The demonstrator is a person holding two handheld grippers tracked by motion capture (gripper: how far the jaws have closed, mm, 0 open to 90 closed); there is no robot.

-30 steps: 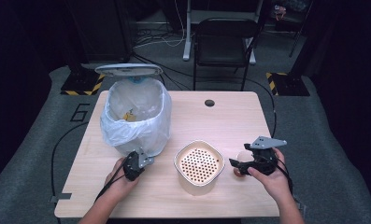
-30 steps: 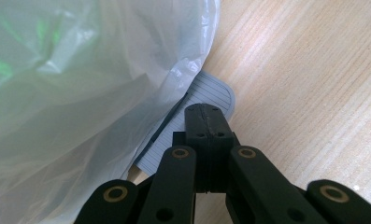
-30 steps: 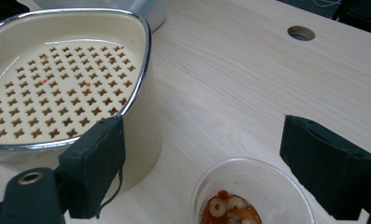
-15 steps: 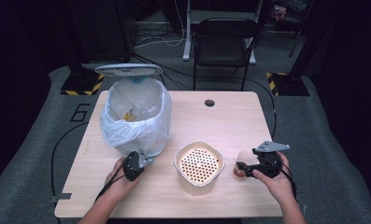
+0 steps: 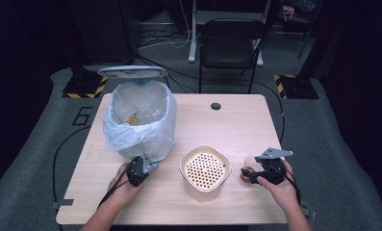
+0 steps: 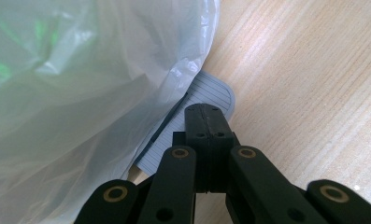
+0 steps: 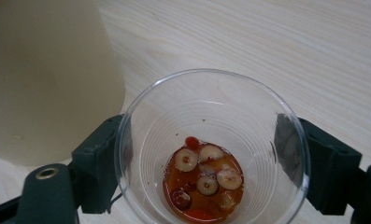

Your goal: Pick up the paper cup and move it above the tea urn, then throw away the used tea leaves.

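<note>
1. High view: a white plastic-lined pedal bin (image 5: 139,126) with raised lid, a cream square container with perforated insert (image 5: 205,171), and a clear plastic cup (image 5: 248,169) are seen on the pale wooden table (image 5: 236,125).
2. Right gripper view: the ribbed cup (image 7: 211,149) is shown between the right gripper (image 7: 211,163) jaws, which have just been closing and are clamped on it; amber liquid with sliced red fruit is revealed inside.
3. Left gripper view: the left gripper (image 6: 206,119) is seen with jaws together over the bin's grey ridged pedal (image 6: 206,95), beside crinkled translucent liner.
</note>
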